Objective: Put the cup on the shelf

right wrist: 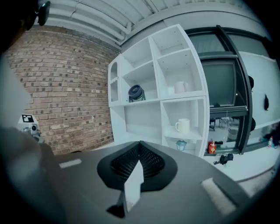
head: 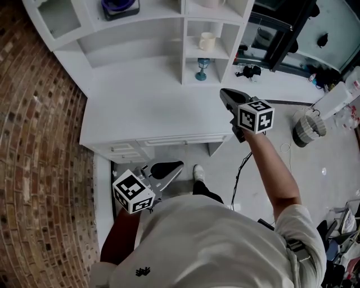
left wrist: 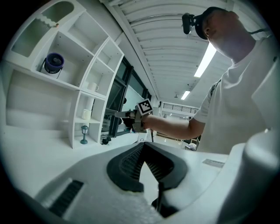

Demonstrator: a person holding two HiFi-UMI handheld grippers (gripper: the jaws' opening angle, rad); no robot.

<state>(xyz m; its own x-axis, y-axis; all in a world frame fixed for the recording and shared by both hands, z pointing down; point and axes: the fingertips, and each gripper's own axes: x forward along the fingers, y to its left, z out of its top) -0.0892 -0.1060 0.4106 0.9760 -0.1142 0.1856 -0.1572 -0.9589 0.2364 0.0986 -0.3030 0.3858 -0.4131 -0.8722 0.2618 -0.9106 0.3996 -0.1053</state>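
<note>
A white cup with a handle stands in a middle compartment of the white shelf unit; the right gripper view shows this cup too. My right gripper hangs over the desk's right end, below and right of that compartment, shut with nothing between its jaws. My left gripper is low by my body, in front of the desk edge, also shut and empty. From the left gripper view, the cup and the right gripper show apart.
A small blue lantern figure stands in the compartment under the cup. A dark blue vessel sits on a higher shelf, and another white cup above. The white desk top spreads left. A brick wall runs along the left.
</note>
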